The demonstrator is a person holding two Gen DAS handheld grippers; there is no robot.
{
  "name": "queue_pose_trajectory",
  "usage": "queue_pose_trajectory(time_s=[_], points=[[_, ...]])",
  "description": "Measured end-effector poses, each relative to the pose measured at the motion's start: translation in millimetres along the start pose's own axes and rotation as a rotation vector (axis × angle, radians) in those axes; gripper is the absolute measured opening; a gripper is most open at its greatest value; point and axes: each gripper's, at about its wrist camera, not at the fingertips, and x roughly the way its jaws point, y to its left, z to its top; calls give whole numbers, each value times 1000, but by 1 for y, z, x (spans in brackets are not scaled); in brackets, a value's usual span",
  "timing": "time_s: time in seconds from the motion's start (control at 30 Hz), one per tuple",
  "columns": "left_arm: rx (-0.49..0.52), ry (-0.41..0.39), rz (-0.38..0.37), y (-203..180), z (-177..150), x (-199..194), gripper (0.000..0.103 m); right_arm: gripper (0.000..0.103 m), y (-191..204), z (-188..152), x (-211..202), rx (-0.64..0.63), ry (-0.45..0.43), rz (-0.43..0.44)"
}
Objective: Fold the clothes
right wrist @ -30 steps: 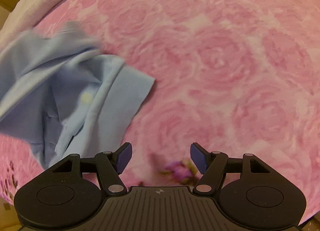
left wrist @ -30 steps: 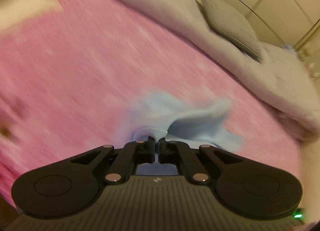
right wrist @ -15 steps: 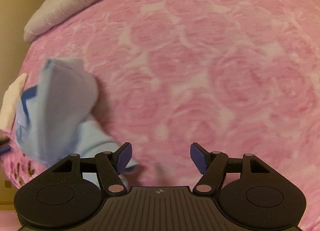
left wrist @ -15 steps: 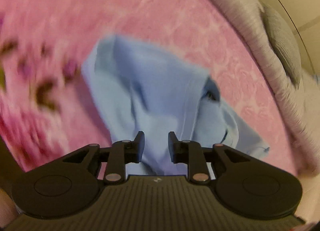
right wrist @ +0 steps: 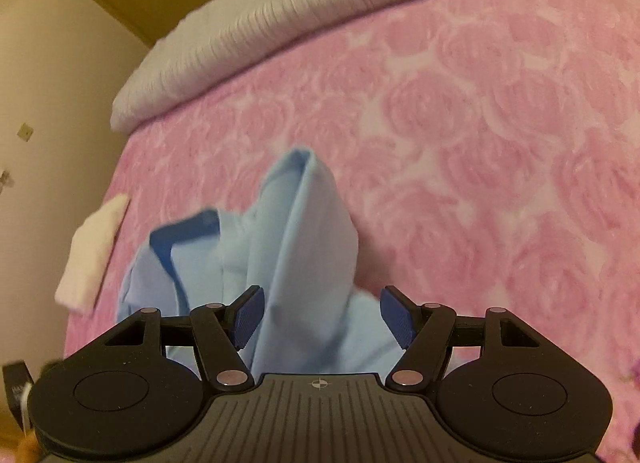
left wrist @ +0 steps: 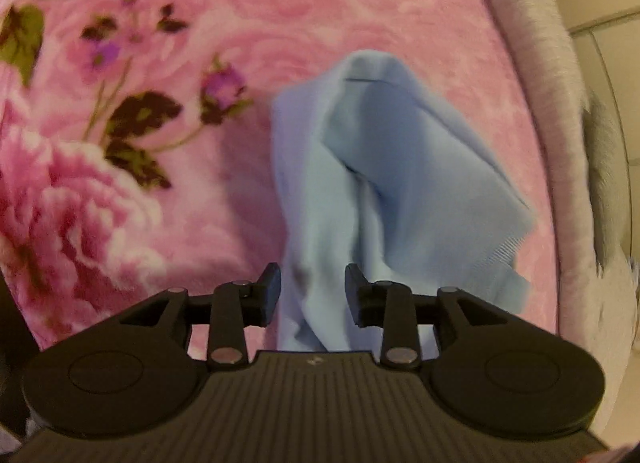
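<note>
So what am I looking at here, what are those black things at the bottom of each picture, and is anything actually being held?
Those black shapes are two hand-held grippers, tools a person carries, one in each hand, each with two jaws that pinch. A wide-angle camera sits on each tool and looks forward along its jaws, so one picture is the left hand's view and the other the right hand's.

Both look down at a bed covered by a pink rose-patterned blanket, with a grey knitted blanket along its far edge. On the pink blanket lies a crumpled light blue shirt, the garment to fold. A small pale folded cloth lies beside it.

Nothing is held: the left gripper and the right gripper both have their jaws apart, with shirt fabric lying between them.
</note>
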Motion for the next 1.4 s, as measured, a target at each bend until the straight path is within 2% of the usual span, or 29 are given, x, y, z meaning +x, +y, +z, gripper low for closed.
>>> queue_pose_trajectory(time_s=[0.07, 0.2, 0.3, 0.37, 0.4, 0.43, 0.47, 0.57, 0.7, 0.8, 0.9, 1.03, 1.17, 1.3, 1.4], points=[[-28, -8, -4, 6, 4, 7, 29, 68, 1, 3, 7, 6, -22, -26], [-20, -45, -6, 5, 12, 14, 29, 68, 2, 5, 19, 36, -24, -3], [-9, -62, -19, 3, 20, 14, 29, 68, 10, 6, 12, 56, -93, 29], [21, -67, -27, 1, 20, 15, 28, 67, 18, 6, 13, 35, -101, -18], [36, -69, -31, 0, 20, 16, 27, 65, 19, 6, 15, 37, -95, -44], [38, -66, -35, 0, 18, 16, 27, 47, 15, 4, 16, 59, -86, -62], [40, -64, -38, 0, 17, 16, 27, 39, 11, 2, 18, 81, -78, -80], [53, -62, -47, 1, 12, 13, 27, 39, -5, -4, 15, 171, -68, -115], [49, -59, -63, 4, 9, 12, 27, 39, -16, -9, 11, 259, -40, -50], [35, -68, -61, 5, 10, 12, 27, 39, -15, -13, 3, 277, -50, -29], [43, -73, -59, 6, 10, 9, 27, 39, -15, -23, -4, 254, -41, -75], [50, -74, -58, 6, 12, 9, 27, 39, -15, -25, 8, 245, 5, -104], [49, -72, -57, 8, 13, 9, 27, 39, -17, -33, -7, 296, -36, -103], [58, -67, -57, 7, 15, 12, 27, 39, -31, -34, -5, 352, -22, -116], [60, -68, -72, 7, 16, 11, 27, 39, -39, -26, -6, 409, -68, -98]])
